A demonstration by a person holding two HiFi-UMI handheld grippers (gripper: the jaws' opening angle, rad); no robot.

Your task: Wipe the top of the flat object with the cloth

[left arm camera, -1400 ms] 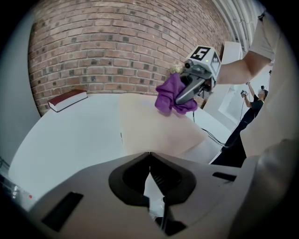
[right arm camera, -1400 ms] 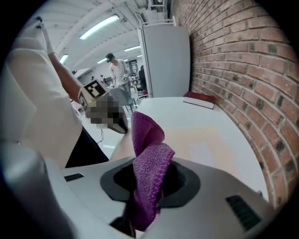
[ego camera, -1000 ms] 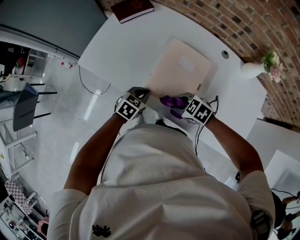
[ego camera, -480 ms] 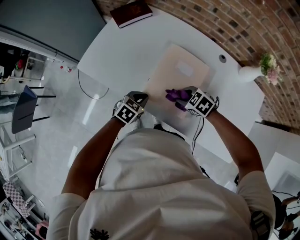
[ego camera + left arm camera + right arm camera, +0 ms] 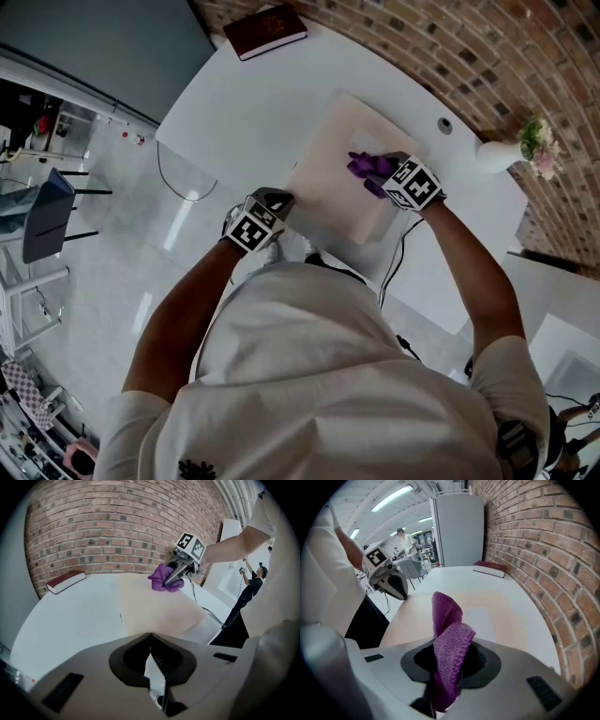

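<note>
Left gripper: you are holding the left gripper [image 5: 277,201] [image 5: 150,634] closest to your body, at about 8 o'clock of the flat board, just beside its near edge. Whether it is touching that edge cannot be told.
Left jaws: they are resting clenched tip to tip, gripping nothing.
Right gripper: you are reaching the right gripper [image 5: 386,172] [image 5: 450,654] [image 5: 180,572] in over the board from about 4 o'clock, with your arm stretching out above the table.
Right jaws: they are clamping the cloth, which is bunching up between them and poking out ahead.
Cloth: the purple cloth [image 5: 365,166] [image 5: 449,639] [image 5: 163,579] is sitting on the top of the board, a little to the 3 o'clock side of its middle, crumpled under the right gripper's tip.
Flat board: the pale beige flat board [image 5: 328,159] [image 5: 154,604] [image 5: 497,609] is lying flat on the table, turned cornerwise to you, with a lighter rectangle showing on its surface.
Table: the white table [image 5: 234,103] [image 5: 70,616] [image 5: 454,576] is carrying the board and curving round at its far side.
Book: a dark red book [image 5: 265,27] [image 5: 65,581] [image 5: 489,568] is lying at about 11 o'clock, well apart from the board, near the table's far edge.
Vase: a white vase [image 5: 502,141] of flowers is standing at about 3 o'clock, close to the wall.
Wall: a brick wall [image 5: 487,47] [image 5: 117,522] [image 5: 543,550] is running along the far side.
</note>
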